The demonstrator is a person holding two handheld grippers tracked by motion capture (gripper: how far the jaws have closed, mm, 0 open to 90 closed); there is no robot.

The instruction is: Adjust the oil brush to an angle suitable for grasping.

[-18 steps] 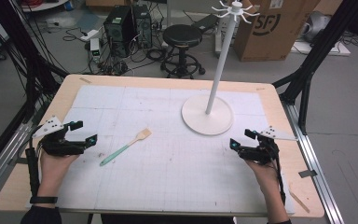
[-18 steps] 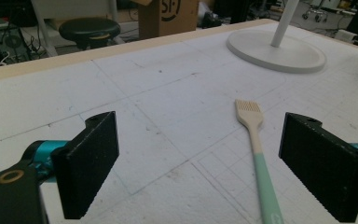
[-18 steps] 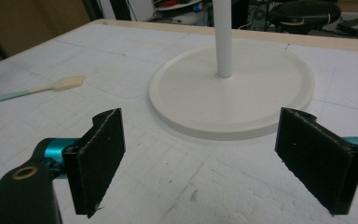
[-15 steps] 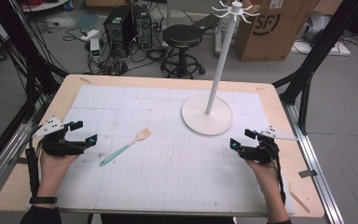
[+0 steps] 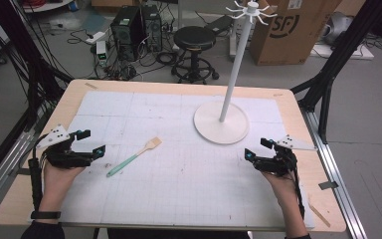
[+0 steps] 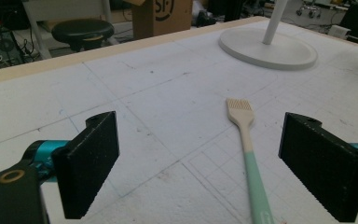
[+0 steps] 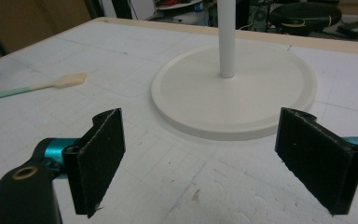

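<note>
Behind the table, a cardboard box [image 5: 298, 30] reads "SF"; both tools gape wide, empty.

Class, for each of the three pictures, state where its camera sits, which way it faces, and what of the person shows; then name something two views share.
High view: above the person's side, looking forward and down on the table; both forearms, left tool and right tool show.
Left gripper view: rides the left tool, looking between its open jaws at the basting brush.
Right gripper view: rides the right tool, facing the white stand.
Shared: both gripper views show brush and stand.
</note>
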